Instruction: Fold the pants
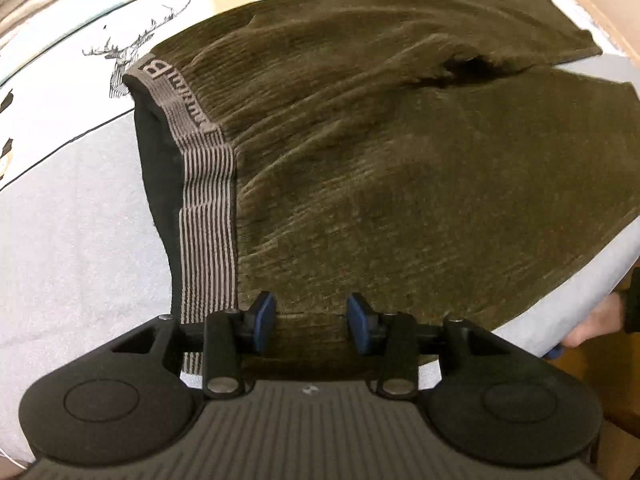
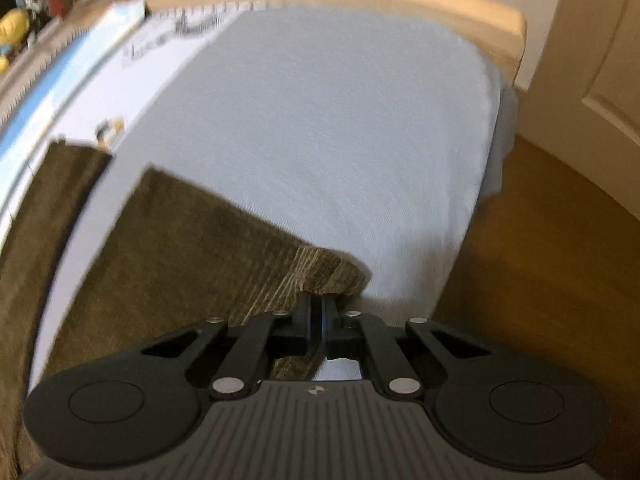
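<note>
Your left gripper (image 1: 312, 318) hangs over the pants (image 1: 400, 160) just beside their striped waistband (image 1: 208, 208), jaws half open and gripping nothing. Your right gripper (image 2: 316, 312) has its jaws pinched shut on a leg hem (image 2: 320, 272). Beyond, the pants lie spread on the bed (image 2: 340, 120).

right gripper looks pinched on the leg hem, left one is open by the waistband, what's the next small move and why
Probably close the left gripper on the near edge of the olive pants beside the striped waistband. Its jaws stand apart over the fabric, gripping nothing, while the right gripper is shut on the leg hem. Both ends need holding before lifting to fold.
</note>
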Action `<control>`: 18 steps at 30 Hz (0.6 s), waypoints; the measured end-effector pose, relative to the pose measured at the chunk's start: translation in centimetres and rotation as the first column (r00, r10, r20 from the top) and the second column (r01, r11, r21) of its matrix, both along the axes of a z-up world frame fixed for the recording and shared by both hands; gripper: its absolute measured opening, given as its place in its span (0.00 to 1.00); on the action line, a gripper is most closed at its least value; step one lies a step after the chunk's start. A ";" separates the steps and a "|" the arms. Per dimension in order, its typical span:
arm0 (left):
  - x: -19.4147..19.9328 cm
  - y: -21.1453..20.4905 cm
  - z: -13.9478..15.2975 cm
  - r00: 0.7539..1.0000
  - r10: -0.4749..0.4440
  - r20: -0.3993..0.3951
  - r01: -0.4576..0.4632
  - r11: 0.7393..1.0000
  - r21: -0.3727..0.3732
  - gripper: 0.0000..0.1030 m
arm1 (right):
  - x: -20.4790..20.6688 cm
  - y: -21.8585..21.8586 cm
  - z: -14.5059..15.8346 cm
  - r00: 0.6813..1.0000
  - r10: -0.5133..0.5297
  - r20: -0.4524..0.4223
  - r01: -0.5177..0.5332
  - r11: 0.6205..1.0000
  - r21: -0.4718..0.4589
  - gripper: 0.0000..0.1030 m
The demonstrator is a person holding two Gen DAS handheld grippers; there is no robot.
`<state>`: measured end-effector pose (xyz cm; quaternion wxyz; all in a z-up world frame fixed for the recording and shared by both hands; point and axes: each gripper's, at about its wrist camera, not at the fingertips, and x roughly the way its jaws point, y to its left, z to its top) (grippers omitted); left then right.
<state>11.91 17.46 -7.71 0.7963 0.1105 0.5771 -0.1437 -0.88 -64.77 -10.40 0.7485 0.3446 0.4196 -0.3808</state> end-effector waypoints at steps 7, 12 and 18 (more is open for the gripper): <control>0.2 0.3 -1.3 0.998 0.003 -0.064 -0.002 1.000 0.021 0.70 | 1.0 0.8 0.7 0.991 0.020 -0.135 -0.035 0.993 -0.112 0.11; 0.0 0.1 -1.3 0.999 -0.014 -0.049 0.018 0.998 0.063 0.69 | 1.3 2.7 4.3 0.995 0.089 -0.055 -0.100 0.959 -0.267 0.30; 0.2 0.0 -2.5 0.996 -0.027 -0.086 0.037 0.992 0.118 0.62 | 3.7 7.0 7.0 0.946 0.314 0.083 -0.271 0.903 -0.333 0.31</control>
